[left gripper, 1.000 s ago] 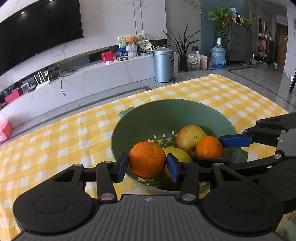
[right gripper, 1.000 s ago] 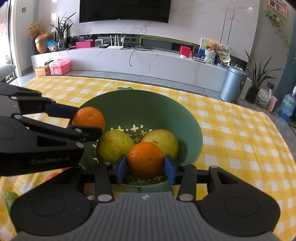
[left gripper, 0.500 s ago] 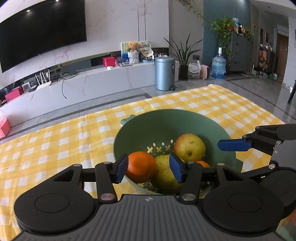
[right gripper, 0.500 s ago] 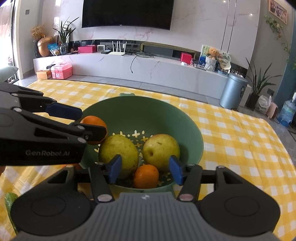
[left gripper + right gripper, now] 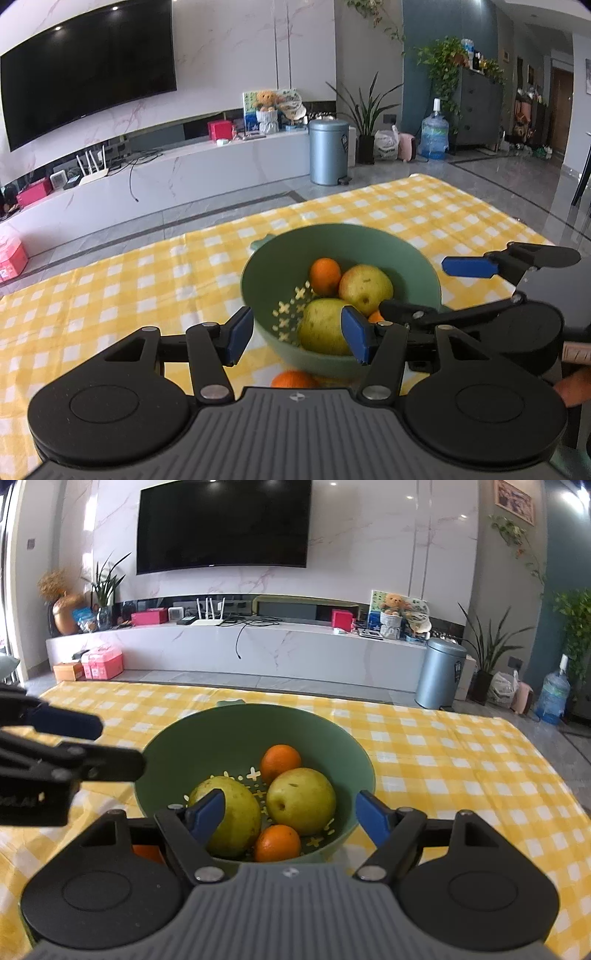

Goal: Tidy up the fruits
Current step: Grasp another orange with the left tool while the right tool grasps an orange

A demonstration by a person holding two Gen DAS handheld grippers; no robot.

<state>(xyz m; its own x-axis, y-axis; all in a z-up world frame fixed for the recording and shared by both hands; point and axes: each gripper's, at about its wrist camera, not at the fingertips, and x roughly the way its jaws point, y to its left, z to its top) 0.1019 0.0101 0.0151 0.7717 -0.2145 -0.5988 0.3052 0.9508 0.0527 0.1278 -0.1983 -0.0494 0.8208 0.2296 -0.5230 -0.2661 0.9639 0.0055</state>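
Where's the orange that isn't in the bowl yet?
Left wrist view: the loose orange lies on the checked cloth just outside the green bowl's near wall, low between the left gripper's open fingers.

From the left gripper (image 5: 297,334), the near orange (image 5: 375,316) shows only as a sliver behind its right finger, and another orange (image 5: 293,379) on the worktop is half hidden by the body. Below the right gripper (image 5: 290,818), an orange patch (image 5: 146,853) is too covered to identify.

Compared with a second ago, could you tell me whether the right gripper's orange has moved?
Yes. The orange has left the jaws, which have just been opening, and now lies low in the green bowl.
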